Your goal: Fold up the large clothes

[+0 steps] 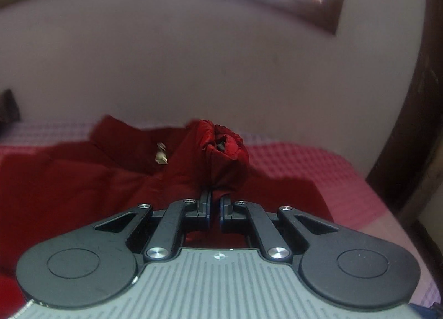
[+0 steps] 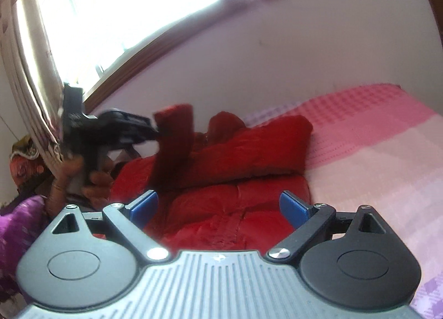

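Note:
A big red padded jacket [image 1: 83, 180] lies spread on the bed, its front zip facing up in the right wrist view [image 2: 235, 208]. My left gripper [image 1: 216, 197] is shut on a bunched sleeve cuff [image 1: 224, 150], which it holds lifted above the jacket. The right wrist view shows that same left gripper [image 2: 156, 129], held by a hand [image 2: 91, 178], pinching the raised cuff [image 2: 174, 122]. My right gripper [image 2: 218, 205] hovers over the jacket's body, its blue pads [image 2: 144, 205] wide apart with nothing between them.
The bed cover [image 2: 373, 139] is pink and lilac checked and runs out to the right. A pale wall and a bright window [image 2: 124, 14] with a curtain [image 2: 30, 83] stand behind. A dark wooden post [image 1: 409, 125] rises at the right. Purple cloth [image 2: 16, 225] lies at the left.

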### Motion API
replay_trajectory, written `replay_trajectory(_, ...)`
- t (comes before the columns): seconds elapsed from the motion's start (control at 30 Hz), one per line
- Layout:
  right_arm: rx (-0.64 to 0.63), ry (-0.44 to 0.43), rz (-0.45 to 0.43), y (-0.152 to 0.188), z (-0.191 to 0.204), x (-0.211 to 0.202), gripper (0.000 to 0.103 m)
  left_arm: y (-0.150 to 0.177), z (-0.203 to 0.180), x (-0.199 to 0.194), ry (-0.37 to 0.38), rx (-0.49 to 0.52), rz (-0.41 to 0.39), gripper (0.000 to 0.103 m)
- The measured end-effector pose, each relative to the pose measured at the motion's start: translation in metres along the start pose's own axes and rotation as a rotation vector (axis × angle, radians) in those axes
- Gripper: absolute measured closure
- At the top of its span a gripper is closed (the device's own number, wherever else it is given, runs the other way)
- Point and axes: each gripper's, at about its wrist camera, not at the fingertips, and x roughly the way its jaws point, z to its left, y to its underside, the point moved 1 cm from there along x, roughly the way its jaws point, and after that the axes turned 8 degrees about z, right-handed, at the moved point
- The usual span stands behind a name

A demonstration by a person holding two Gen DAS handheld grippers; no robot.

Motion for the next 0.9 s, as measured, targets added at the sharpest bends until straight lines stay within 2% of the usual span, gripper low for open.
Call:
replay_trajectory(0.27,0.058,-0.013,-0.005,0.006,-0.016,-0.003,0.007,0.011,-0.019,0.041,0.000,0.044,0.043,0.097)
replay_trajectory(0.37,0.079,-0.018,-0.006,0.010,-0.019,-0.006,0.007,0.018,-0.023,0.049,0.004,0.058,0.053,0.093)
replay_trajectory(0.47,0.092,-0.016,0.010,0.013,-0.021,-0.004,0.007,0.021,-0.027,0.051,0.024,0.085,0.074,0.073)
replay_trajectory(0.5,0.096,-0.016,0.015,0.013,-0.023,-0.002,0.007,0.023,-0.027,0.052,0.043,0.098,0.079,0.053)
replay_trajectory(0.53,0.100,-0.016,0.019,0.014,-0.023,-0.001,0.007,0.024,-0.029,0.050,0.065,0.104,0.084,0.027)
replay_trajectory(0.6,0.102,-0.016,0.027,0.016,-0.023,0.000,0.007,0.027,-0.031,0.040,0.098,0.099,0.072,0.004)
replay_trajectory(0.73,0.115,0.001,0.040,0.020,-0.020,-0.001,0.007,0.027,-0.031,0.019,0.122,0.113,0.046,0.003)
replay_trajectory(0.8,0.118,0.003,0.033,0.021,-0.019,-0.004,0.007,0.027,-0.020,0.001,0.142,0.080,0.049,0.003)
replay_trajectory(0.9,0.097,0.011,0.009,0.023,-0.013,-0.015,0.007,0.033,-0.001,-0.028,0.127,0.047,0.050,0.003)
